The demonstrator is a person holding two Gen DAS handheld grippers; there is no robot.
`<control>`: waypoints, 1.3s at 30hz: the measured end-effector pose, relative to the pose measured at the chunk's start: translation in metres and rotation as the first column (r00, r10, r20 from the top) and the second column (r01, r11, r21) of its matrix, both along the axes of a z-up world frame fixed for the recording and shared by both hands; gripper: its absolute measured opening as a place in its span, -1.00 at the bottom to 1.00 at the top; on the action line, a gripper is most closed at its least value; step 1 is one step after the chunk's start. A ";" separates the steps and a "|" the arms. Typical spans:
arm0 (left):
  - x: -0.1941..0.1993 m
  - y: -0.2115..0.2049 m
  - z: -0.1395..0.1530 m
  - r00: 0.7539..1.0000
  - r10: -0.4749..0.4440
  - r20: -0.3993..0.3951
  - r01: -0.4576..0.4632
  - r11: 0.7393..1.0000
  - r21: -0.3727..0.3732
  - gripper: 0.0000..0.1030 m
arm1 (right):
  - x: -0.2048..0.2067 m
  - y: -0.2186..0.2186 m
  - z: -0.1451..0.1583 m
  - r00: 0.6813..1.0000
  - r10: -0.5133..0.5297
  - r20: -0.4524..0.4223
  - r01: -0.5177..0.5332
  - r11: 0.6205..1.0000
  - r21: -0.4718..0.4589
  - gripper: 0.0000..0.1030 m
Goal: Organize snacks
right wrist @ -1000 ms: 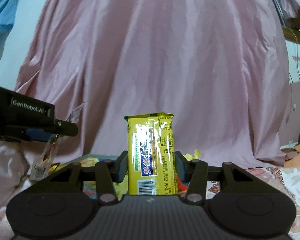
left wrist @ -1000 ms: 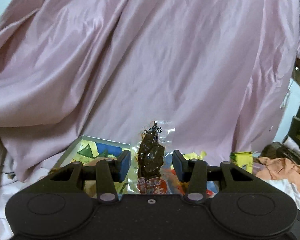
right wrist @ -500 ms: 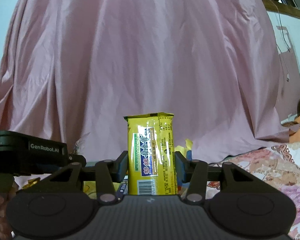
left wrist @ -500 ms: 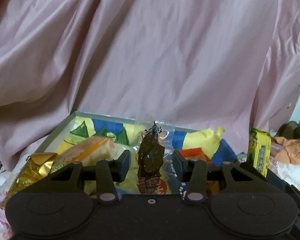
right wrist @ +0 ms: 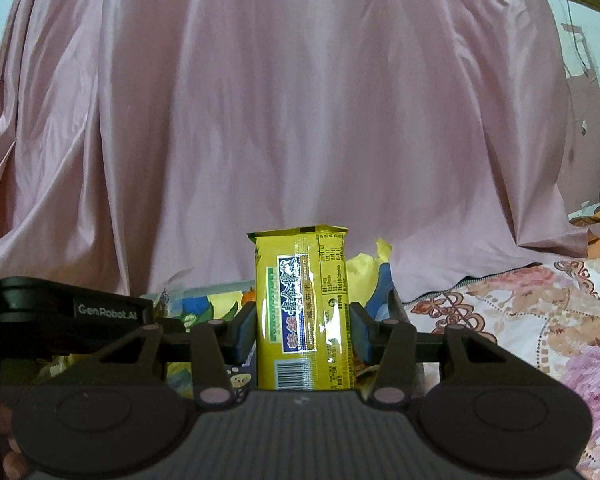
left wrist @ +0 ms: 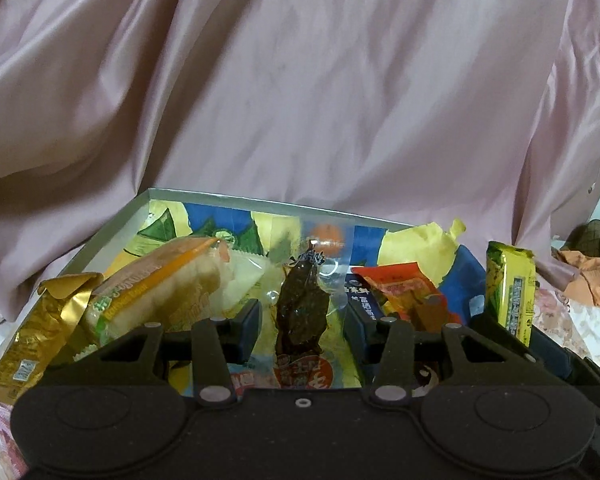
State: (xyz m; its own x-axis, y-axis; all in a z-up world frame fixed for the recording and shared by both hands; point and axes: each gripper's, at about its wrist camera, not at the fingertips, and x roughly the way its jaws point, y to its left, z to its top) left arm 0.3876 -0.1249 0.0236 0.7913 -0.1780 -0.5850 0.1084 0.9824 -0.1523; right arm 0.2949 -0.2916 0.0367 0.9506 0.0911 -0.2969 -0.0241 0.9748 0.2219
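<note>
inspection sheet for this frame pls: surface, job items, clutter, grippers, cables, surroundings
Surface: floral bedspread; colourful printed box sits on it.
Job's things: box holds a bread pack, a gold packet at its left edge and a red packet; a clear dark-snack packet and a yellow packet are held above it.
Clutter: orange cloth at far right.
Grippers: left gripper has its jaws apart, the dark-snack packet between them, contact unclear; right gripper is shut on the yellow packet.
Cables: nothing seen.
Surroundings: pink draped sheet behind.
</note>
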 end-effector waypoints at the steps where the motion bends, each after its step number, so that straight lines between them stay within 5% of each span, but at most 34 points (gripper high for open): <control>1: 0.001 0.000 0.000 1.000 -0.001 -0.004 0.001 1.000 -0.003 -0.07 | 0.001 0.000 -0.001 1.000 0.001 -0.005 -0.001 1.000 -0.002 0.03; 3: 0.001 0.000 0.000 1.000 0.003 -0.010 -0.003 1.000 -0.013 -0.01 | 0.002 0.000 -0.001 1.000 0.006 -0.012 -0.006 1.000 -0.004 0.03; 5: 0.000 0.002 0.000 1.000 0.007 -0.010 -0.007 0.999 -0.038 0.49 | 0.003 0.000 -0.002 1.000 0.012 -0.021 -0.013 1.000 -0.009 0.05; 6: -0.002 0.003 0.001 1.000 0.014 -0.002 -0.014 0.999 -0.044 0.58 | 0.004 0.001 -0.002 1.000 0.012 -0.024 -0.012 1.000 -0.012 0.07; 14: -0.029 0.011 0.023 0.996 0.039 0.079 -0.033 0.996 -0.083 0.87 | -0.003 0.003 0.004 1.000 -0.012 0.001 0.012 0.999 -0.040 0.40; 28: -0.125 0.039 0.102 0.958 0.090 0.273 -0.076 0.995 -0.061 0.98 | -0.072 0.002 0.058 0.985 -0.052 0.162 0.062 0.997 -0.055 0.99; 39: -0.208 0.059 0.126 0.936 0.100 0.339 -0.100 0.995 -0.016 0.98 | -0.145 0.012 0.084 0.969 -0.008 0.245 0.035 0.994 -0.106 1.00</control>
State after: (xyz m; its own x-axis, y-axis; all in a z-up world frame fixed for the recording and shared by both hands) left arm 0.1794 -0.0656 0.1492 0.9562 -0.0873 -0.2793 0.0546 0.9910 -0.1226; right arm 0.1495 -0.2796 0.1212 0.9968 0.0496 -0.0628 -0.0428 0.9935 0.1050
